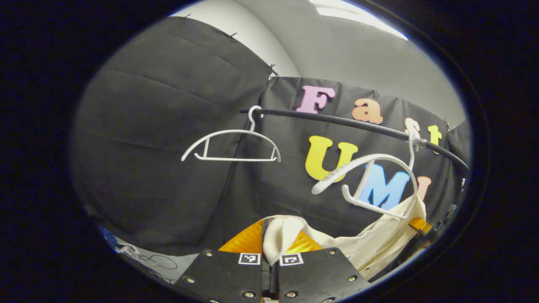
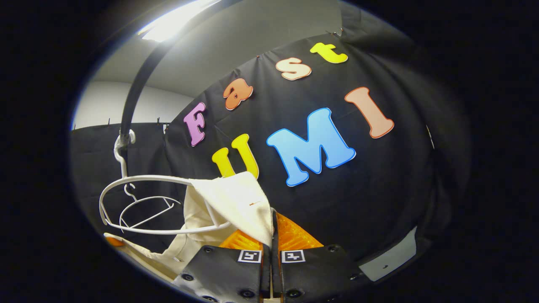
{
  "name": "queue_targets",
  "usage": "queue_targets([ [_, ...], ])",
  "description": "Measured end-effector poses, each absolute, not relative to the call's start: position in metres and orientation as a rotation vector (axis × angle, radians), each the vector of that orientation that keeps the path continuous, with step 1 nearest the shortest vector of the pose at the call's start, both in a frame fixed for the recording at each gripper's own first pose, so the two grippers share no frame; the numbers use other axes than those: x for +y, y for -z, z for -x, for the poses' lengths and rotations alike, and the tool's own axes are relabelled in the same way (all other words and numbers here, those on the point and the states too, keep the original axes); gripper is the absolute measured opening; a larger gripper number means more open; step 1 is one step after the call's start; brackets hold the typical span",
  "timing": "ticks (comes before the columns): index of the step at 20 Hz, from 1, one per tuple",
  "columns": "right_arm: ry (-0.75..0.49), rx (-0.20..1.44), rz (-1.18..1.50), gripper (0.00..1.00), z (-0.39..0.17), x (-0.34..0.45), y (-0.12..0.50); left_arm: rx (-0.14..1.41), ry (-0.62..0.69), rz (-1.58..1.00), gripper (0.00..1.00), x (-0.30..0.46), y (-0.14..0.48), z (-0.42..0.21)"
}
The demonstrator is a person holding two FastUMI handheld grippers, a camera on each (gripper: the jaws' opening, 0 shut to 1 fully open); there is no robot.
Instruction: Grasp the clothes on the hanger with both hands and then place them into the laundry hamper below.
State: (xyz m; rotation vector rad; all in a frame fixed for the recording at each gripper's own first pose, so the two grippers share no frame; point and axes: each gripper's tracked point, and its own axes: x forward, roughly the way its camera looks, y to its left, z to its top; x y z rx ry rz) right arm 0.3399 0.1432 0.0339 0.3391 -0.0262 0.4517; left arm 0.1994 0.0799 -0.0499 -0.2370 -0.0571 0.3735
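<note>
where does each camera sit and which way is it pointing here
Left gripper view: rides the left gripper, tilted up at the rail and two white hangers; its own fingers pinch the cream garment.
Right gripper view: rides the right gripper, tilted up toward the wall; its fingers pinch the same garment.
Shared: garment, rail, the hanger it drapes from.

Both views are dim but sharp; a ceiling light (image 2: 177, 19) high above each hand-held gripper blows out white. Fisheye bending curves the rail (image 1: 358, 124) and smears the edges, where detail falls into shadow
</note>
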Motion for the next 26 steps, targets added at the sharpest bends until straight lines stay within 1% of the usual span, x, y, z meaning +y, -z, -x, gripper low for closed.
queue_targets([
  [3, -0.357, -0.038, -0.374, 0.03, -0.362, 0.122, -0.033, -0.022, -0.303, 0.248, 0.02, 0.062, 0.062, -0.225],
  [4, -0.334, -0.025, -0.393, 0.0, -0.368, 0.118, -0.029, -0.017, -0.288, 0.245, 0.01, 0.053, 0.066, -0.229],
  [5, -0.316, -0.011, -0.4, 0.03, -0.371, 0.115, -0.023, -0.012, -0.279, 0.247, 0.01, 0.046, 0.072, -0.232],
  [7, -0.278, 0.01, -0.378, 0.03, -0.375, 0.104, -0.01, 0.006, -0.274, 0.257, 0.01, 0.044, 0.084, -0.244],
  [8, -0.265, 0.016, -0.368, 0.0, -0.376, 0.1, -0.004, 0.016, -0.275, 0.26, 0.01, 0.044, 0.089, -0.249],
  [9, -0.254, 0.023, -0.362, 0.0, -0.374, 0.097, 0.001, 0.026, -0.278, 0.262, 0.02, 0.044, 0.094, -0.252],
  [10, -0.247, 0.031, -0.357, 0.03, -0.371, 0.095, 0.005, 0.038, -0.279, 0.266, 0.02, 0.045, 0.1, -0.255],
  [12, -0.24, 0.046, -0.331, 0.03, -0.36, 0.092, 0.013, 0.049, -0.282, 0.267, 0.02, 0.05, 0.11, -0.253],
  [16, -0.228, 0.058, -0.253, 0.03, -0.319, 0.087, 0.027, 0.074, -0.261, 0.236, 0.01, 0.06, 0.121, -0.225],
  [17, -0.221, 0.06, -0.241, 0.0, -0.307, 0.087, 0.03, 0.082, -0.25, 0.216, 0.01, 0.064, 0.123, -0.219],
  [18, -0.208, 0.063, -0.23, 0.03, -0.294, 0.085, 0.033, 0.092, -0.229, 0.198, 0.01, 0.066, 0.123, -0.213],
  [22, -0.138, 0.076, -0.207, 0.03, -0.234, 0.084, 0.037, 0.126, -0.128, 0.119, 0.01, 0.077, 0.121, -0.175],
  [26, -0.072, 0.056, -0.173, 0.03, -0.167, 0.09, 0.033, 0.131, -0.005, 0.055, 0.02, 0.085, 0.11, -0.132],
])
